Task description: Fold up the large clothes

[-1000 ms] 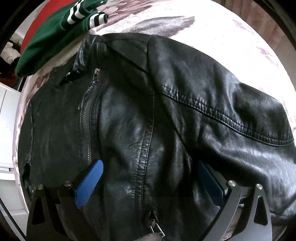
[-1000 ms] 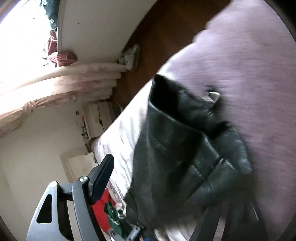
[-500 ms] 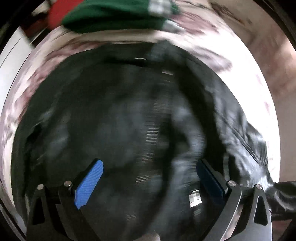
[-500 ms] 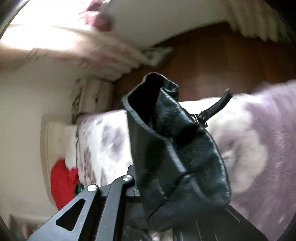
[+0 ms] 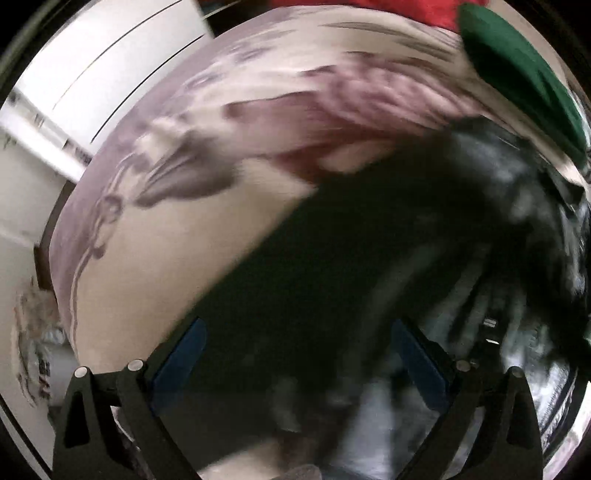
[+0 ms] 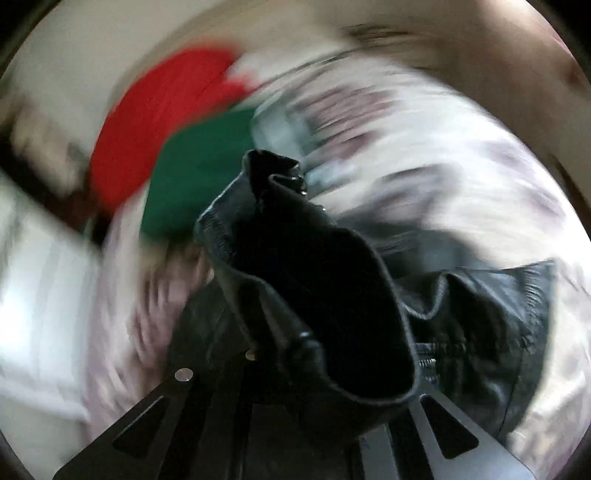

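Observation:
A black leather jacket [image 5: 388, 258] lies on a pale floral bedspread [image 5: 184, 229]; the view is blurred by motion. My left gripper [image 5: 299, 354] is open, its blue pads apart, low over the jacket's edge and holding nothing. My right gripper [image 6: 317, 369] is shut on a bunched part of the jacket [image 6: 295, 266], likely a sleeve end, which stands up in front of the camera and hides the fingertips. More of the jacket [image 6: 487, 314] lies below on the bedspread [image 6: 424, 155].
A green garment [image 5: 524, 74] and a red one [image 5: 369, 11] lie at the far side of the bed, also seen in the right wrist view as the green garment [image 6: 199, 166] and the red garment [image 6: 162, 122]. White furniture [image 5: 96, 62] stands beyond the bed's left edge.
Both grippers have swung fast. The left view has turned from the jacket's middle toward its left edge and bare bedspread. The right gripper has carried the held leather over toward the bed and the garments.

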The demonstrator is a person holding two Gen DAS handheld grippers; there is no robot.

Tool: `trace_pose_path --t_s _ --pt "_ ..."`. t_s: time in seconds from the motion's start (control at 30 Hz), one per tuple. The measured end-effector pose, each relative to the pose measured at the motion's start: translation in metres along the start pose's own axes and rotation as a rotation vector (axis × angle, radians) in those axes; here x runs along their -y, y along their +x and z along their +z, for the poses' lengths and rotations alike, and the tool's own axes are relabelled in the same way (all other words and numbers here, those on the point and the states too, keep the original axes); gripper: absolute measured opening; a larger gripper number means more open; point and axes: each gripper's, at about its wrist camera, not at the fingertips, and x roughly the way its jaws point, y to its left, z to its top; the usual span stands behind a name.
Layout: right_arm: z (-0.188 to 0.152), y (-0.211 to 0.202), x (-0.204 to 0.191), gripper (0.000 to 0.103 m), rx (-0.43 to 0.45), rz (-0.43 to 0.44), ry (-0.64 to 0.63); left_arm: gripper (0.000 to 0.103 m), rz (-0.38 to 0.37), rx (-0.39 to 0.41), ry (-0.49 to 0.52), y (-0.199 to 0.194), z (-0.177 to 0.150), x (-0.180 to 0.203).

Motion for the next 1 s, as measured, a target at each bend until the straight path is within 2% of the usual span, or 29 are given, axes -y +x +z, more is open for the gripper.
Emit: trace_pose_path --t_s 0.03,0.1,0.2,0.27,0.3,0.33,0.37,0.4,0.43,0.47,0.53,0.57,0.6,0.63,0.7,0.73,0.8,0.83,0.9,0.93,1.0 --pt "-0.002 0.033 -0.031 0.005 -0.045 -0.016 -0.092 0.103 -0.002 -0.006 -0.020 0.001 0.001 -0.014" --pt "-0.033 0.085 -0.090 0.005 -0.111 -0.067 -0.258 0.103 -0.016 -0.018 -0.049 -0.002 -0.003 -0.030" --pt "-0.073 0.128 -0.132 0.005 -0.160 -0.122 -0.367 0.103 -0.040 -0.027 -0.082 -0.005 -0.011 -0.056" --pt "-0.079 0.137 -0.137 0.011 -0.176 -0.155 -0.378 0.103 -0.054 -0.040 -0.102 -0.009 -0.015 -0.068" --pt "-0.075 0.136 -0.132 0.012 -0.188 -0.144 -0.362 0.103 -0.063 -0.046 -0.116 -0.010 -0.017 -0.078" --pt "-0.070 0.133 -0.125 0.017 -0.223 -0.095 -0.326 0.103 -0.068 -0.051 -0.124 -0.012 -0.019 -0.088" --pt "-0.065 0.127 -0.122 0.031 -0.261 -0.054 -0.297 0.103 -0.061 -0.054 -0.126 -0.013 -0.021 -0.095" --pt "-0.059 0.117 -0.105 0.044 -0.346 0.036 -0.212 0.103 -0.051 -0.055 -0.128 -0.018 -0.026 -0.101" --pt "-0.043 0.098 -0.094 0.062 -0.372 0.098 -0.143 0.103 -0.043 -0.055 -0.131 -0.020 -0.029 -0.109" --pt "-0.041 0.073 -0.066 0.062 -0.363 0.174 -0.032 0.103 -0.039 -0.058 -0.132 -0.023 -0.031 -0.115" --pt "-0.039 0.031 -0.022 0.062 -0.318 0.180 0.089 0.103 -0.023 -0.077 -0.135 -0.022 -0.036 -0.126" --pt "-0.043 0.018 0.001 0.062 -0.295 0.127 0.116 0.103 -0.018 -0.079 -0.137 -0.021 -0.037 -0.129" --pt "-0.048 0.004 0.024 0.062 -0.278 0.013 0.123 0.103 -0.010 -0.080 -0.133 -0.022 -0.039 -0.131" --pt "-0.059 -0.006 0.051 0.062 -0.281 -0.163 0.099 0.103 -0.001 -0.084 -0.125 -0.021 -0.039 -0.130" --pt "-0.082 -0.008 0.092 0.062 -0.335 -0.404 0.050 0.103 -0.001 -0.086 -0.115 -0.020 -0.039 -0.126" --pt "-0.098 -0.004 0.118 0.062 -0.377 -0.495 0.042 0.103 0.007 -0.085 -0.104 -0.020 -0.039 -0.121" --pt "-0.121 0.007 0.159 0.062 -0.425 -0.533 0.099 0.103 0.011 -0.077 -0.077 -0.020 -0.038 -0.114" --pt "-0.127 0.012 0.174 0.062 -0.414 -0.497 0.141 0.103 0.015 -0.073 -0.060 -0.020 -0.038 -0.110" --pt "-0.127 0.013 0.193 0.062 -0.325 -0.463 0.190 0.103 0.021 -0.063 -0.023 -0.021 -0.037 -0.099" --pt "-0.123 0.008 0.208 0.062 -0.236 -0.460 0.246 0.103 0.026 -0.056 -0.009 -0.022 -0.036 -0.095" --pt "-0.123 0.004 0.238 0.061 -0.159 -0.439 0.388 0.103 0.034 -0.045 0.007 -0.025 -0.033 -0.087"
